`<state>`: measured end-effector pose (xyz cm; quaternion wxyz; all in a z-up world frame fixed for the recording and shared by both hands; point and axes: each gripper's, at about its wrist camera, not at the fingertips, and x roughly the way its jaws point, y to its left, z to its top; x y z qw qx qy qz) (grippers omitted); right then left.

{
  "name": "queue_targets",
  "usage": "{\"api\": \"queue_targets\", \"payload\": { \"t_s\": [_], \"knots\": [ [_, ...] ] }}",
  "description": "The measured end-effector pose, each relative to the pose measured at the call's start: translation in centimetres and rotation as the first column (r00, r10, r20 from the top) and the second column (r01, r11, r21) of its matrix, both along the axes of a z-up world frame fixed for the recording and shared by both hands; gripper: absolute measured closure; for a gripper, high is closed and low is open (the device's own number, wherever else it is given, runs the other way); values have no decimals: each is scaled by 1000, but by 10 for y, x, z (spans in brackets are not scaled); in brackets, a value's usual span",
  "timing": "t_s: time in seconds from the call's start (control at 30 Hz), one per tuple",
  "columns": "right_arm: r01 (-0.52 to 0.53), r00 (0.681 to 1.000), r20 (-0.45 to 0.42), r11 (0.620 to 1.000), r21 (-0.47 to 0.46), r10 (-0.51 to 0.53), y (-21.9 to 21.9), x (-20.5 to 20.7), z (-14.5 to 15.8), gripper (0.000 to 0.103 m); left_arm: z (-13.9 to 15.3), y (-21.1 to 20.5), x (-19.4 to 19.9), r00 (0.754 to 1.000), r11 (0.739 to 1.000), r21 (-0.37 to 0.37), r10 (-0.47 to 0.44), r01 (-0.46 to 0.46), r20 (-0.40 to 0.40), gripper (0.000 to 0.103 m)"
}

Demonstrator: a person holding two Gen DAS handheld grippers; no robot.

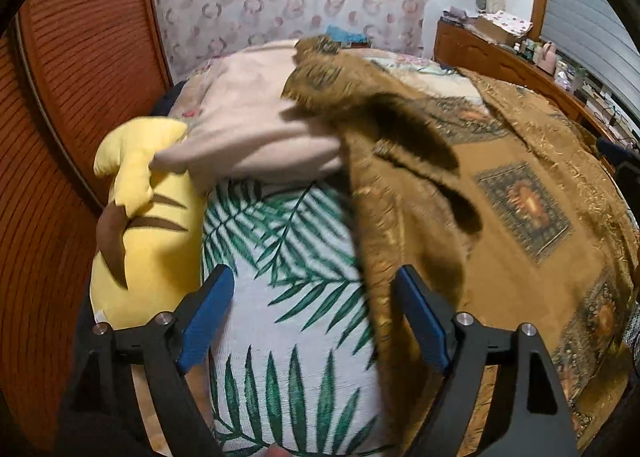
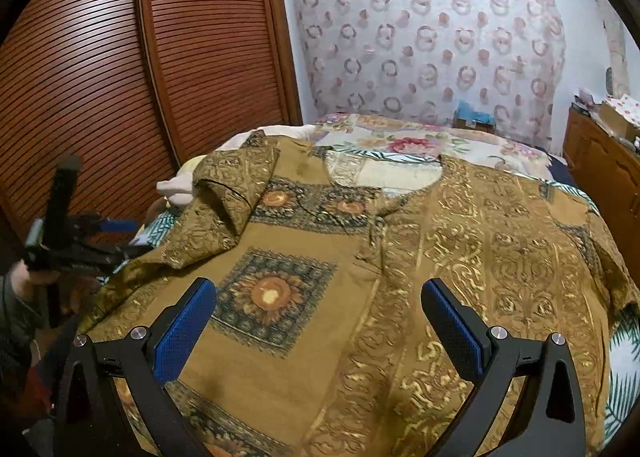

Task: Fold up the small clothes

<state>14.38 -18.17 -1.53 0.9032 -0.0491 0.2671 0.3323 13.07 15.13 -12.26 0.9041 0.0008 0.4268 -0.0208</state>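
- Lying spread over the bed (image 2: 440, 145), one brown patterned shirt (image 2: 320, 317) is front side up, probably so its sides can fold inward.
- Its left sleeve (image 2: 236, 185) is already turned over the body; in the left wrist view it looks blurred.
- The left tool (image 1: 316, 317) hangs wide open at the shirt's left edge, holding nothing.
- The right tool (image 2: 316, 325) is also wide open and empty, above the near hem.
- One yellow plush toy (image 1: 148, 229) lies far left.
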Motion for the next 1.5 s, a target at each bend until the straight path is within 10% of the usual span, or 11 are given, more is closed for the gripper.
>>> {"api": "queue_targets", "payload": {
  "t_s": [0.8,1.2,1.5],
  "knots": [
    [-264,962,-112,949,-171,248,209,132,-15,24,-9,6,1,1000,1000,-24,19,-18,10,15],
    [92,995,-18,971,-222,-99,107,171,-6,32,-9,6,1,1000,1000,-23,19,-19,10,15],
    [-124,987,-110,989,-75,116,133,136,-18,41,-10,6,1,1000,1000,-23,20,-20,11,15]
  ]
}}
